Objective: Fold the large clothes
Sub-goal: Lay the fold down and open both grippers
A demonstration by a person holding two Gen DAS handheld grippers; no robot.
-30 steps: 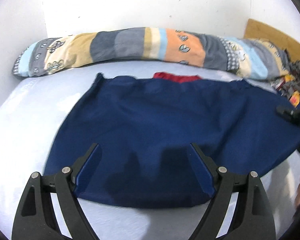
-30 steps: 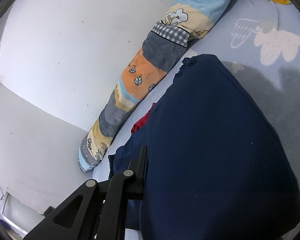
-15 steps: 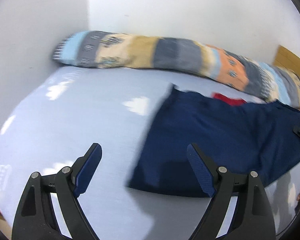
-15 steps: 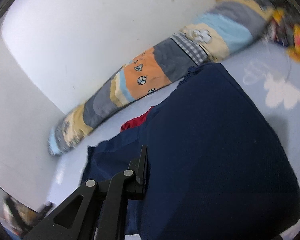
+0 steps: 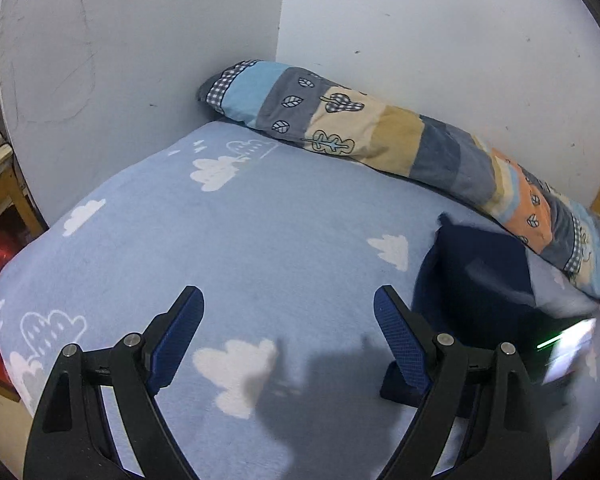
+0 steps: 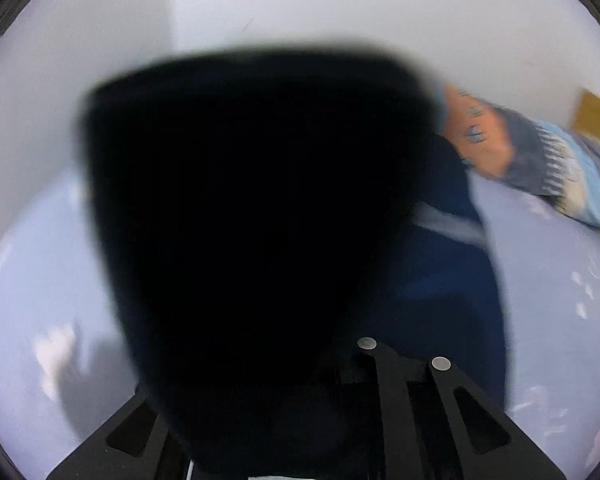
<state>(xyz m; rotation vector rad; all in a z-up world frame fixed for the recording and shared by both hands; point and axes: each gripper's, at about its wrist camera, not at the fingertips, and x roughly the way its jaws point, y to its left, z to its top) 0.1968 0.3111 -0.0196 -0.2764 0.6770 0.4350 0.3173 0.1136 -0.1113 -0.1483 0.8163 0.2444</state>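
Two views: both look down over a bed; the right one is badly blurred.
Wall [image 5: 140, 60]: white, fills the upper left of the left view and meets a second wall at a corner above the bed.
Bed [image 5: 260, 232]: light blue cover with white clouds, filling the middle of both views.
Left hand-held gripper [image 5: 288, 320]: lower centre of the left view, released, its blue pads spread wide over bare cover with nothing between them.
Pillow [image 5: 380, 132]: a long patchwork roll in blue, grey, cream and orange, running from the upper centre down to the right edge along the wall; an orange and blue stretch of it shows at the upper right of the right view [image 6: 532, 152].
Garment [image 5: 472, 280]: dark navy, lying at the right of the left view just below the pillow, clear of the left pads; in the right view [image 6: 252, 220] a fold of it hangs close to the lens and covers the middle of the frame, with more cloth on the bed behind.
Right hand-held gripper [image 6: 284, 364]: bottom of the right view, fingertips hidden under the fold; clenched on the garment, though its jaws have just been easing apart a little with the cloth between them.
Right edge of left view: a bright blurred streak with a green glint; I cannot tell what it is.
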